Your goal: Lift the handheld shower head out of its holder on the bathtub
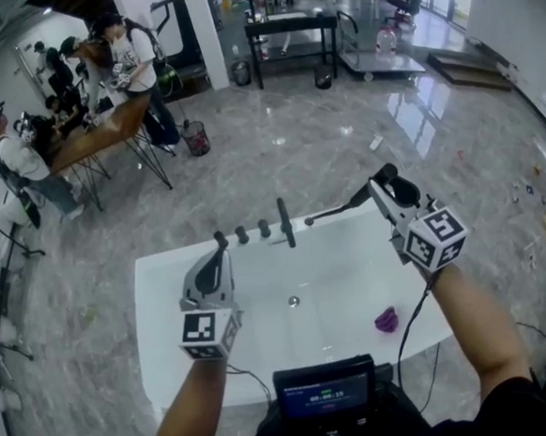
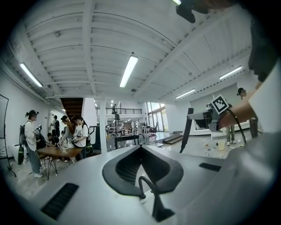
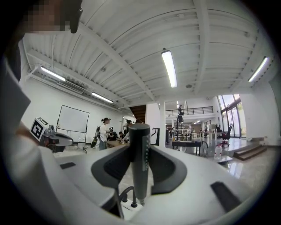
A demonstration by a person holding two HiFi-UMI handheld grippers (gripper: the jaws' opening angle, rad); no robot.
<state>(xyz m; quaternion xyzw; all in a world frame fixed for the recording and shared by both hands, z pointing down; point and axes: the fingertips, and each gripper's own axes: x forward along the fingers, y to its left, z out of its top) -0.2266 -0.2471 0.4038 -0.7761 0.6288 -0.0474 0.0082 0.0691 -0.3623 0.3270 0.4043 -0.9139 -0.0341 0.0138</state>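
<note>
Starting closest to you, the small screen (image 1: pixel 325 393) at your chest shows lit figures, too small to read. Your left gripper (image 2: pixel 141 147) has its tips together on nothing and hangs over the left part of the bathtub (image 1: pixel 169 279). Your right gripper (image 3: pixel 140 148) is clamped on the shower head (image 3: pixel 140 176). The dark wand stands upright across the jaws, held near its top, with most of its length hanging below the pads. So the thing is already in your right claw, and the left is well apart from it. In your head view the wand's lower end sits near the row of fittings (image 1: pixel 253 231) on the tub's far rim. I'd judge it out of its holder, though I can't tell whether it is wholly clear of the dark spout (image 1: pixel 285 223) beside it. A purple object (image 1: pixel 386 318) lies in the tub below your right arm. The marker cubes (image 1: pixel 436 236) carry only square patterns, no letters. Further off, the whiteboard (image 3: pixel 73 124) looks blank, and no brand or label is readable anywhere
</note>
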